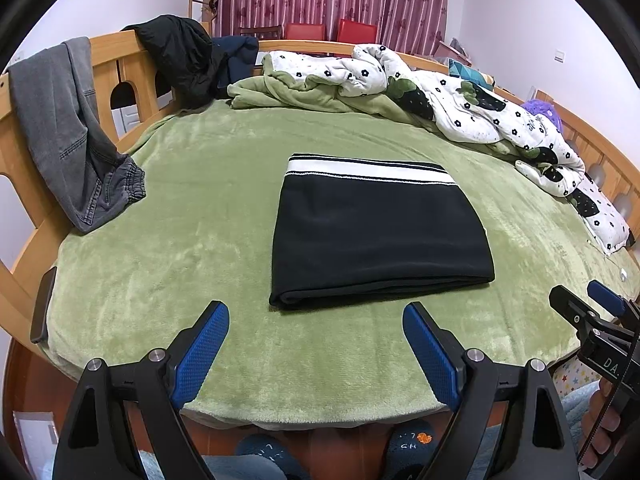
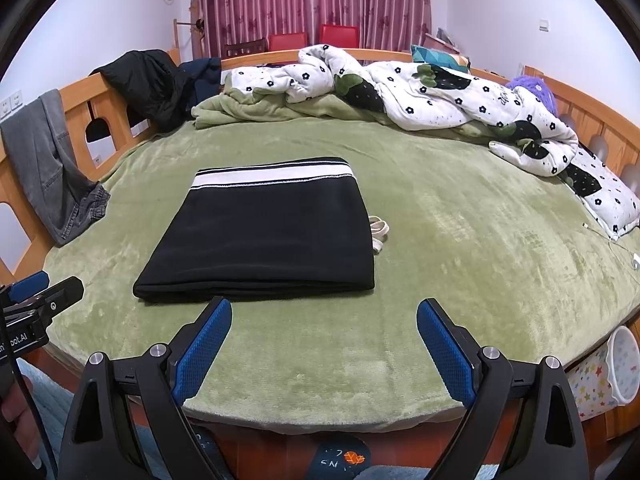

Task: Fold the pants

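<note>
Black pants [image 1: 380, 236] lie folded into a flat rectangle on the green blanket [image 1: 200, 208], with a white and black striped waistband at the far end. In the right wrist view the pants [image 2: 264, 240] sit left of centre, and a white drawstring [image 2: 378, 232] pokes out at their right edge. My left gripper [image 1: 316, 316] hovers open just short of the near fold, nothing between its blue pads. My right gripper [image 2: 324, 314] is open too, empty, near the pants' front right corner. Each gripper shows at the edge of the other's view.
Grey jeans [image 1: 68, 136] hang over the wooden bed rail [image 1: 108, 64] at left, with a black jacket [image 1: 180, 56] further back. A crumpled floral quilt [image 1: 460, 100] runs along the far and right sides. Slippered feet [image 1: 412, 444] stand below the bed's near edge.
</note>
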Demonstrator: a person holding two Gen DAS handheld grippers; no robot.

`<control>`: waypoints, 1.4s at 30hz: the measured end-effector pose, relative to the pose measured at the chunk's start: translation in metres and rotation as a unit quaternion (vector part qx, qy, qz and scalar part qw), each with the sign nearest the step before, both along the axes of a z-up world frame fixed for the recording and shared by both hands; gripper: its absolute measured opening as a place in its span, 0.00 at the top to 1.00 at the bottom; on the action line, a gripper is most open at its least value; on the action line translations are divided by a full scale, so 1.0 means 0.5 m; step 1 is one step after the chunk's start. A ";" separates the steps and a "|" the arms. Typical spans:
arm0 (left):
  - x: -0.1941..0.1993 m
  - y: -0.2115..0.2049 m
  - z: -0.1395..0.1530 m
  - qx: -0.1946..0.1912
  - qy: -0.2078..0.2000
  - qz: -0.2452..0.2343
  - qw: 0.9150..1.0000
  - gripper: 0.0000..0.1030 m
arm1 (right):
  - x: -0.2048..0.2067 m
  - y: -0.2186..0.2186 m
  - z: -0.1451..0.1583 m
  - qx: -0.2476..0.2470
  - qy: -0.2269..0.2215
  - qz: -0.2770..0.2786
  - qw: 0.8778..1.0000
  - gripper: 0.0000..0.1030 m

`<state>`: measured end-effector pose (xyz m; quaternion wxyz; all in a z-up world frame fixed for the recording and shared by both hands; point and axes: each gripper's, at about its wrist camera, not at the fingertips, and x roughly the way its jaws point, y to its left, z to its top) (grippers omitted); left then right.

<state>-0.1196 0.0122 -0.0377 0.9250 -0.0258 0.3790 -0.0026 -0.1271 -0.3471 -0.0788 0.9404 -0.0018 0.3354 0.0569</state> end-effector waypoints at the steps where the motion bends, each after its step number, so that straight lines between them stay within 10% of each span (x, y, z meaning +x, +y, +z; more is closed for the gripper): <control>1: 0.002 0.001 0.000 0.000 0.001 -0.001 1.000 0.14 | 0.000 0.000 0.000 0.000 0.000 0.000 1.000 0.10; 42: 0.000 -0.004 0.008 -0.001 -0.001 0.001 1.000 0.14 | 0.003 -0.011 -0.001 -0.001 0.001 0.002 1.000 0.10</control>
